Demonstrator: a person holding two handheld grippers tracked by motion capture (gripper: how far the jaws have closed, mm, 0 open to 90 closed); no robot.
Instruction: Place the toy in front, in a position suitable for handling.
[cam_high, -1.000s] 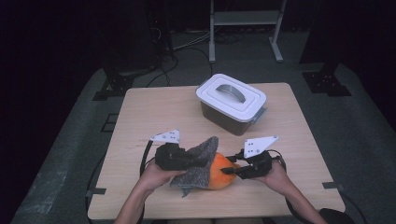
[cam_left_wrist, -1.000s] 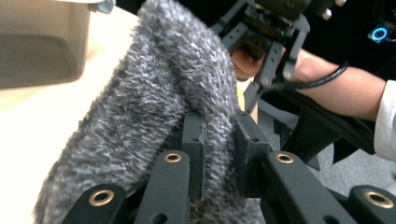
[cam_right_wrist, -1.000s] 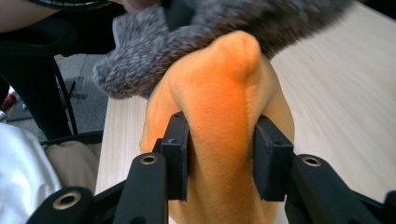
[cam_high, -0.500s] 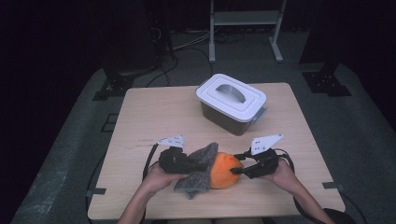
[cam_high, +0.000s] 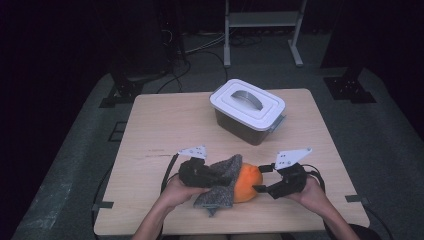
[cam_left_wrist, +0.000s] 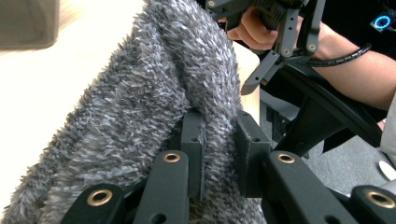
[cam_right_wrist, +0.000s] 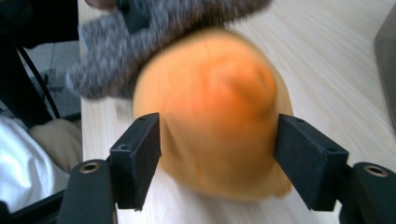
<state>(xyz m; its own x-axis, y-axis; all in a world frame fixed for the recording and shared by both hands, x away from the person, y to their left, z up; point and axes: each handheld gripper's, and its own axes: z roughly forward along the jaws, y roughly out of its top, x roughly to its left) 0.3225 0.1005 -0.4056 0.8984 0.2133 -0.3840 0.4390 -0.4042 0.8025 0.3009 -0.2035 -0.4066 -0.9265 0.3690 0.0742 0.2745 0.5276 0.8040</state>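
Note:
An orange soft rounded thing (cam_high: 248, 182) lies on the table near its front edge, its left half draped by a grey fuzzy cloth (cam_high: 223, 189). My left gripper (cam_high: 218, 176) is shut on a fold of that cloth (cam_left_wrist: 154, 84), pinched between its jaws (cam_left_wrist: 219, 144). My right gripper (cam_high: 261, 178) is open at the orange thing's right end. Its jaws have just been opening, and in the right gripper view (cam_right_wrist: 217, 158) they stand on either side of the orange thing (cam_right_wrist: 215, 107), with the grey cloth (cam_right_wrist: 140, 42) above it.
A dark box with a white lid and grey handle (cam_high: 247, 102) stands at the back right of the wooden table (cam_high: 165, 130). The person's forearms come in over the front edge. Metal stand legs (cam_high: 227, 45) and cables lie on the floor beyond.
The right gripper's jaws have spread apart from the orange thing. The left gripper has sunk a little with the cloth, whose peak now lies flatter.

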